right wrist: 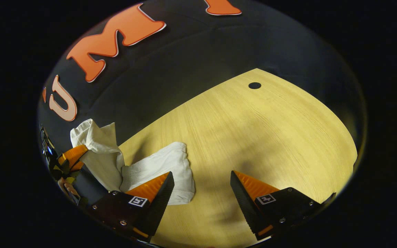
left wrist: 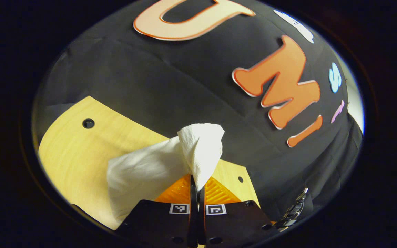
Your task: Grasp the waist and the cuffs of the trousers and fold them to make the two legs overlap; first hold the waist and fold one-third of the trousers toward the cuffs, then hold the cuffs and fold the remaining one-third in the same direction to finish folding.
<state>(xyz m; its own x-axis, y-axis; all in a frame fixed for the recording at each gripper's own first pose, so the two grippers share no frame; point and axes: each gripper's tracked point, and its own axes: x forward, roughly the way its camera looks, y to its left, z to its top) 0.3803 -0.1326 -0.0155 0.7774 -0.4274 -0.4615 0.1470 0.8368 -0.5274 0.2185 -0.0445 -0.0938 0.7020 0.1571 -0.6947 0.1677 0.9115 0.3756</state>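
The trousers are a small white garment. In the left gripper view my left gripper is shut on one end of them, and the pinched cloth stands up in a bunch above the fingertips while the rest hangs down to the left. In the right gripper view the trousers trail from the lifted end down onto the wooden table, their far end lying flat. My right gripper stands open just right of that flat end, holding nothing. The left gripper shows at the far left, gripping the raised cloth.
The light wooden table has small round holes near its edges. The black cloth wall rises right behind it. A hand holding the left gripper shows at the lower left of the right gripper view.
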